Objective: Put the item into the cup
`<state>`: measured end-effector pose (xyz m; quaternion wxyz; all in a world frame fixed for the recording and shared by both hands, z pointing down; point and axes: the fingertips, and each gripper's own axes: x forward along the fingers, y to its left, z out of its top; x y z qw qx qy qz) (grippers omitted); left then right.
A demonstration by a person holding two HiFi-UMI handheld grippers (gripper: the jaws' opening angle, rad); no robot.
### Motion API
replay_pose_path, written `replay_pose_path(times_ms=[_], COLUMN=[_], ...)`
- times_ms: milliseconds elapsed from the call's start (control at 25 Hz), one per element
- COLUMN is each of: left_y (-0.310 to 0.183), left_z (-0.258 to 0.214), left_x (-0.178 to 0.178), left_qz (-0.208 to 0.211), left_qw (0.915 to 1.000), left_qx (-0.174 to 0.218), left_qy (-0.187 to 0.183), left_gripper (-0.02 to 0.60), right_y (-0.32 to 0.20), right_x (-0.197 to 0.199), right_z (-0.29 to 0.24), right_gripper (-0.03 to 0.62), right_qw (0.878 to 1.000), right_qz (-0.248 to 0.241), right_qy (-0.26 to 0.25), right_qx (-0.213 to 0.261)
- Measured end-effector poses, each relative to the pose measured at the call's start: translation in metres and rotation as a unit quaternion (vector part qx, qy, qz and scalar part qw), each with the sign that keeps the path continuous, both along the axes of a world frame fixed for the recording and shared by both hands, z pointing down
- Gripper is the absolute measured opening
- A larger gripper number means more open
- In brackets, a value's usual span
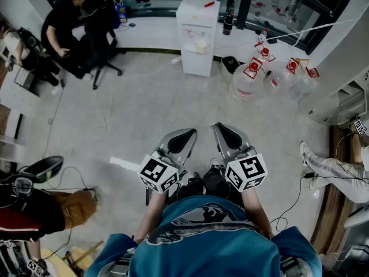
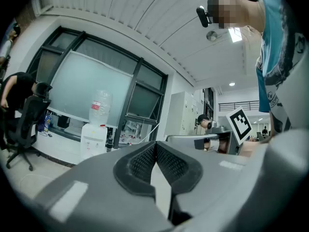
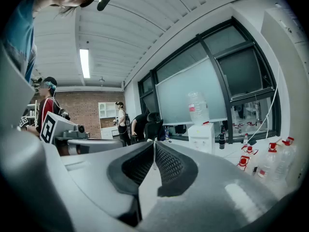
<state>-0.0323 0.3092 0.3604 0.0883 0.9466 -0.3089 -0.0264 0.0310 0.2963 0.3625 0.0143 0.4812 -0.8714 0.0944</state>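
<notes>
Left gripper point(image 1: 183, 136): held low in front of the body, pointing forward over the floor point(image 1: 144, 108); its own view shows the jaws together, tips touching, nothing between them
Right gripper point(image 1: 225, 133): just beside the left one, pointing the same way; its own view shows the jaws together, pads meeting at the tip, holding nothing
Cubes: left cube point(image 1: 158, 173) and right cube point(image 1: 247, 172) sit side by side, near each other but apart, just ahead of the shirt point(image 1: 213, 241)
Shirt: teal, filling the bottom of the head view
Cup, item: seen in none of the views
Dispenser point(image 1: 198, 36): white, upright by the far wall, with a bottle point(image 2: 100, 105) on top; straight ahead of both grippers and well apart from them
Jugs point(image 1: 249, 74): clear, with red caps, clustered on the floor just right of the dispenser
Chair point(image 1: 101, 33): black, left of the dispenser, with a person in dark clothes seated at it
Legs point(image 1: 331, 169): in white trousers, stretched over the floor at the right edge
Bag point(image 1: 75, 208): brown, on the floor at the lower left
Window point(image 3: 207, 86): dark frames and frosted panes behind the dispenser
</notes>
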Motion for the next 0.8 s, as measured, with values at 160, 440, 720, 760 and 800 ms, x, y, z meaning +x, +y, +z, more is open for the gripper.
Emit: replay_pose_path(times_ms=[160,440,720,760,800], left_y=[-0.01,-0.037,-0.068,-0.073,-0.077], left_z=[-0.006,-0.008,-0.009,-0.009,-0.009], left_x=[0.006,0.022,0.06,0.065,0.071], left_qz=[0.003,-0.011,-0.012,-0.013,-0.015], left_qw=[1.0,0.9999,0.9998,0.9998,0.9998], left_qx=[0.002,-0.009,-0.009,-0.008,-0.007], left_qy=[-0.005,-0.004,-0.008,-0.009,-0.011], left_gripper=[0.008,0.008,0.008,0.008,0.008], right_y=[-0.012,-0.044,-0.074,-0.079,-0.083], right_x=[0.006,0.024,0.057,0.063,0.069], right_z=[-0.003,-0.005,-0.005,-0.004,-0.003], right_gripper=[0.012,0.012,0.012,0.012,0.012], right_qw=[1.0,0.999,0.999,0.999,0.999], right_qz=[0.001,-0.009,-0.023,-0.023,-0.024], right_qy=[-0.004,-0.035,-0.034,-0.035,-0.036], right_qx=[-0.002,-0.017,-0.015,-0.014,-0.014])
